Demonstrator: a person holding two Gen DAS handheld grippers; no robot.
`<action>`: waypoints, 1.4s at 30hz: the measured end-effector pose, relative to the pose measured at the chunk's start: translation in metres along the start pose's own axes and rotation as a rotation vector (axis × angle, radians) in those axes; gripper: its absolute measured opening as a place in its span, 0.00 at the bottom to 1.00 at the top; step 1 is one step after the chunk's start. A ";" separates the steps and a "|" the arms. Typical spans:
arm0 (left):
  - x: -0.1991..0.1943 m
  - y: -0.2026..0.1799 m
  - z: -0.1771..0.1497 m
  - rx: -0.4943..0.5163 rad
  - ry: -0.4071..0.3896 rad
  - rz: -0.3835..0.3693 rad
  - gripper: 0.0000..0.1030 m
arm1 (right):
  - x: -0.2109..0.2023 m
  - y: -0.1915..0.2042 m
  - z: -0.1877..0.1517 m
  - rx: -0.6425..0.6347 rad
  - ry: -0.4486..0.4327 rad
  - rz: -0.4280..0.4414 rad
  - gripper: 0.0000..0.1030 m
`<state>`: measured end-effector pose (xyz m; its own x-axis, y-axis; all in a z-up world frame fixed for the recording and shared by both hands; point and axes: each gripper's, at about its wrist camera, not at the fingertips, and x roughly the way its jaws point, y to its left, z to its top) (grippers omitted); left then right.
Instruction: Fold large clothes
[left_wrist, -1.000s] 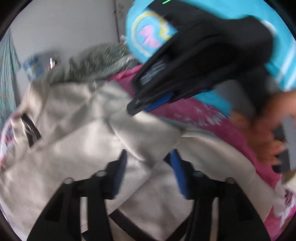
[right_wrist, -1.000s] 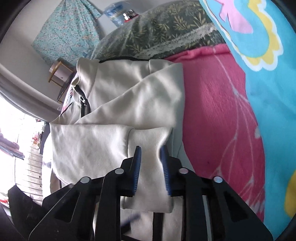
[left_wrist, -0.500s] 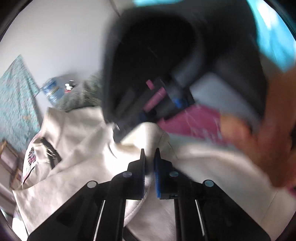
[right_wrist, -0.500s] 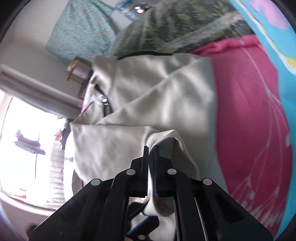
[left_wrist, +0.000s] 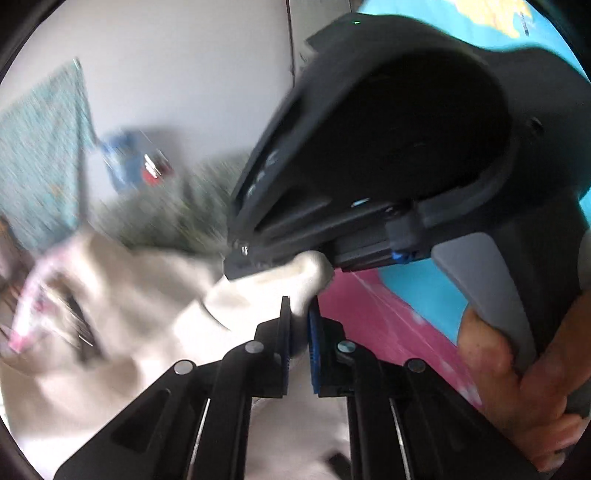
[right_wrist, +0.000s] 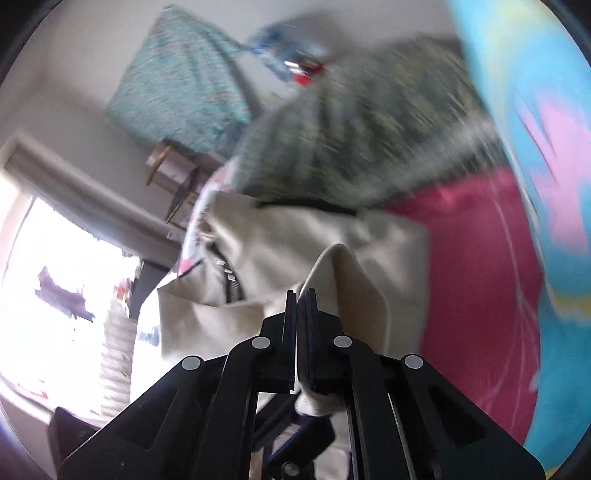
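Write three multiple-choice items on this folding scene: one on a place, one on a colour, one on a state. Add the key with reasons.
1. The cream garment lies on:
A. a pink blanket
B. a wooden floor
C. a glass table

2. The left gripper has finger pads coloured:
A. red
B. blue
C. yellow

3. The right gripper is:
A. wide open
B. shut on nothing
C. shut on the garment

Key: A, pink cloth shows beside the garment; B, blue ribbed pads show; C, cream fabric is pinched between its closed fingers.
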<state>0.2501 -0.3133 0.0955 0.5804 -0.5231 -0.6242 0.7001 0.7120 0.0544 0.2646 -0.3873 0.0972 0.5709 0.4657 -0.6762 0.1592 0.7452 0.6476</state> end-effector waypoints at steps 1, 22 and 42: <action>0.006 -0.001 -0.008 -0.011 0.032 -0.029 0.10 | 0.001 -0.010 -0.008 0.007 0.018 -0.025 0.08; -0.033 0.172 -0.040 -0.133 0.266 0.094 0.54 | -0.008 0.025 -0.091 -0.241 -0.173 -0.185 0.50; 0.052 0.187 -0.049 -0.028 0.384 0.459 0.29 | 0.078 0.059 -0.094 -0.572 -0.036 -0.352 0.47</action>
<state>0.3909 -0.1838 0.0354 0.6250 0.0440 -0.7794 0.3996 0.8397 0.3678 0.2431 -0.2625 0.0498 0.5913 0.1394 -0.7943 -0.1047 0.9899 0.0958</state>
